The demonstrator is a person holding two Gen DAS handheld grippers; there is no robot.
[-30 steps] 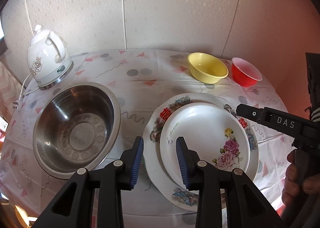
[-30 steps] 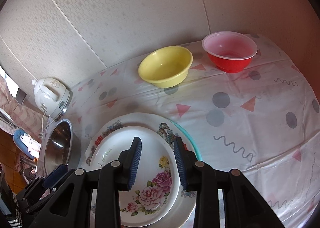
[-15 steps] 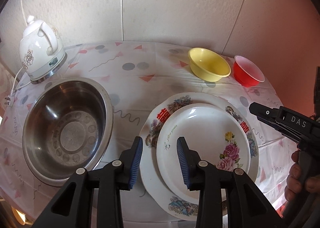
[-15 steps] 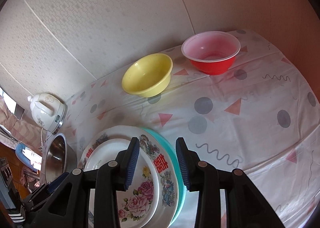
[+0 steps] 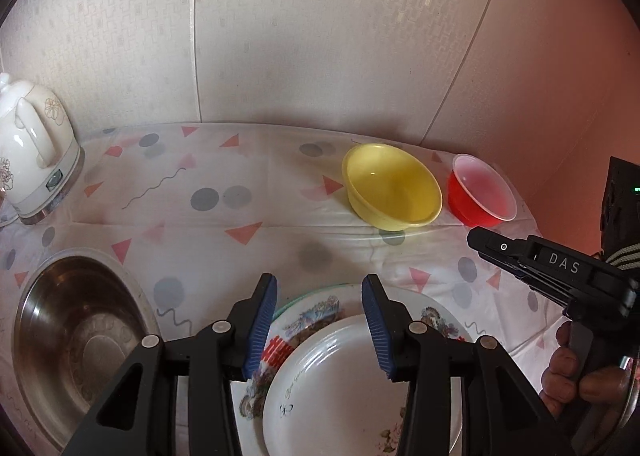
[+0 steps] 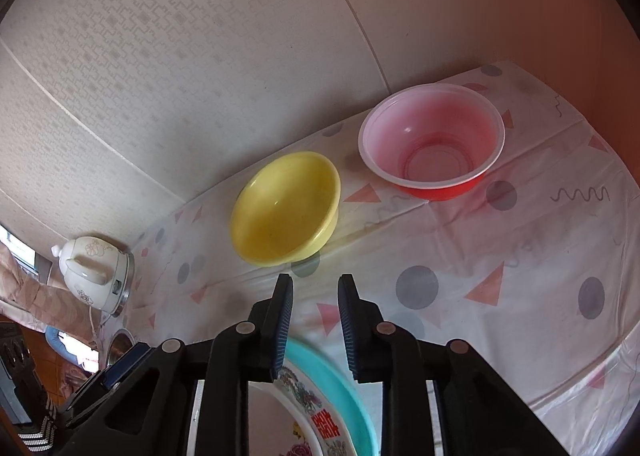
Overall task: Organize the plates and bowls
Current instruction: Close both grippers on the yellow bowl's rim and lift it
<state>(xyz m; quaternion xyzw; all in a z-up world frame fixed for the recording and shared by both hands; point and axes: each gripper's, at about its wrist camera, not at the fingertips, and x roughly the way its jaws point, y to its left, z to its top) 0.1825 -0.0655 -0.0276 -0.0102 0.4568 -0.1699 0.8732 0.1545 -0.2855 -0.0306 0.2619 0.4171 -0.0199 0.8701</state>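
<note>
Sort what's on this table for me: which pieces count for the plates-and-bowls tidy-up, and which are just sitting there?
For the job:
- yellow bowl
- red bowl
- steel bowl
- white plate, stacked on the patterned plate, teal plate underneath

Just sitting there:
- white kettle
- patterned tablecloth

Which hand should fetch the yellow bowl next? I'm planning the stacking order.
Probably the right gripper: the yellow bowl lies just ahead of its empty fingers, while the left gripper hovers over the plates.
</note>
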